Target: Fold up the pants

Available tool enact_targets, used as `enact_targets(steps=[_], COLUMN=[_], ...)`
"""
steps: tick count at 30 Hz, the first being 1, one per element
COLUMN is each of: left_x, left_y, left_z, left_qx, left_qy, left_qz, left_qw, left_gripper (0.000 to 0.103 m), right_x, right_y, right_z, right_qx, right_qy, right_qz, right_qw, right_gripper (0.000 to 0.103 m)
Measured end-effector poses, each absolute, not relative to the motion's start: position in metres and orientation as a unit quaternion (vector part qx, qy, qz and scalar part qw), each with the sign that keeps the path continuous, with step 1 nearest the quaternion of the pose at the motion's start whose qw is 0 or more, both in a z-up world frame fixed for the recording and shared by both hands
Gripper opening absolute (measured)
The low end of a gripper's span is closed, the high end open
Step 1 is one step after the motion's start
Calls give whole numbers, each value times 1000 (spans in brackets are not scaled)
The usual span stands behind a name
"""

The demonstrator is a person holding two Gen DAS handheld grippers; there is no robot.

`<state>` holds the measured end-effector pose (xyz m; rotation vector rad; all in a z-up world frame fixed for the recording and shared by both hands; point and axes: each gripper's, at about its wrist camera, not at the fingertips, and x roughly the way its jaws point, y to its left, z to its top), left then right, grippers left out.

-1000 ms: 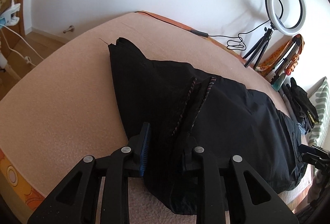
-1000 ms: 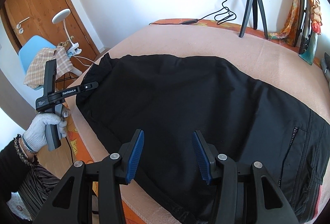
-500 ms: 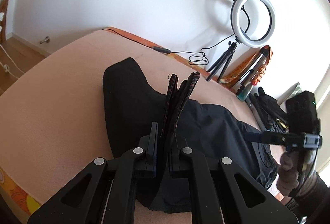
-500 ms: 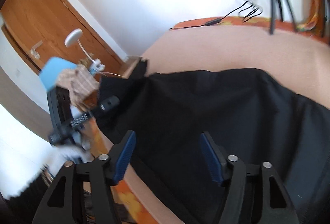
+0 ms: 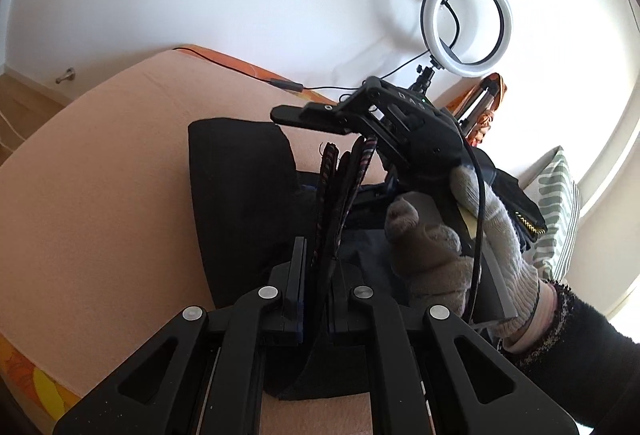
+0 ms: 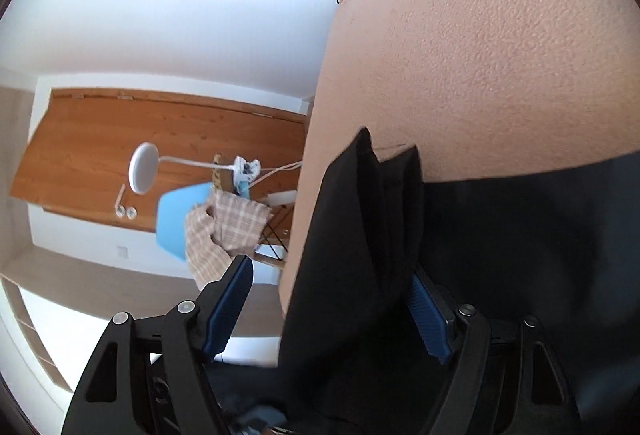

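Note:
The black pants (image 5: 240, 195) lie on the pink bed cover (image 5: 100, 175). My left gripper (image 5: 318, 275) is shut on a raised fold of the pants, its striped edge (image 5: 340, 187) standing up between the jaws. My right gripper shows in the left wrist view (image 5: 384, 139), held by a gloved hand just beyond that fold. In the right wrist view my right gripper (image 6: 332, 307) is open, and a black fold of the pants (image 6: 360, 235) stands between its blue pads (image 6: 228, 307), touching the right one.
A ring light on a tripod (image 5: 466, 23) stands at the bed's far edge with a cable (image 5: 280, 83) across it. A striped pillow (image 5: 560, 203) lies at the right. Off the bed are a wooden door (image 6: 120, 139), a blue chair with checked cloth (image 6: 216, 227) and a white lamp (image 6: 142, 167).
My left gripper closed on the pants and lifted a fold. My right gripper swung over from the far end and now sits around the raised fold close to the left gripper.

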<state>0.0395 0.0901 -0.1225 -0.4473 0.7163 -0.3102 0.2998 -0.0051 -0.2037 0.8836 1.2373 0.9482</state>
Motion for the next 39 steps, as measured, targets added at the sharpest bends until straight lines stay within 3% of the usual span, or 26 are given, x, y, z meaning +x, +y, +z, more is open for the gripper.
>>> enact_targets(steps=[2, 4, 7, 10, 22, 39], left_x=[38, 38, 36, 36, 41, 63], left_y=[87, 84, 79, 71, 2, -87], left_z=[-123, -122, -118, -114, -98, -96], left_qx=[-212, -207, -200, -197, -175, -145], left_qy=[349, 349, 347, 344, 343, 359], left_qz=[-155, -159, -165, -176, -255, -344], left_qw=[900, 900, 901, 901, 887, 855], left_gripper=[6, 6, 6, 6, 6, 6], right_x=[300, 299, 292, 286, 235, 207], right_y=[-4, -2, -9, -19, -100, -203], right_z=[-202, -193, -180, -162, -112, -109], right_qx=[378, 342, 312, 294, 224, 183], right_qy=[539, 542, 526, 505, 447, 431], right_qz=[406, 401, 397, 387, 303, 213], right_qw=[633, 655, 684, 713, 811, 857], right_gripper=[73, 38, 15, 6, 2, 1])
